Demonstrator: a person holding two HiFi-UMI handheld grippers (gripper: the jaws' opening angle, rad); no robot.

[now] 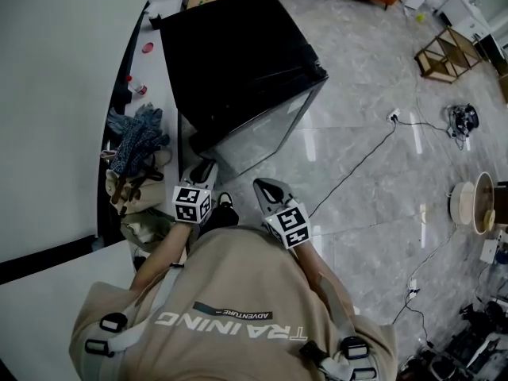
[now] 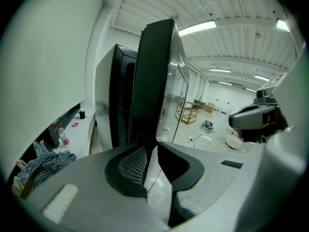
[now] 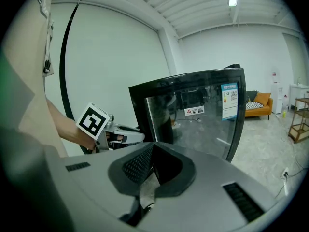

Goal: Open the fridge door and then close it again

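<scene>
The person's beige shirt (image 1: 238, 292) is filling the bottom of the head view, both arms reaching up-frame. The left gripper (image 1: 204, 167) is pointing at the near left corner of the black fridge (image 1: 238, 54), its jaws drawn together with the tips meeting right at the edge of the fridge door (image 1: 266, 129). Whether they are pinching that edge cannot be told. The right gripper (image 1: 264, 185) is hovering just right of it, before the glass front, jaws pressed together on nothing. The door is sitting close against the cabinet. A blue checked cloth (image 1: 139, 137) is lying at the left; a cable (image 1: 357, 165) is trailing over the floor at the right.
</scene>
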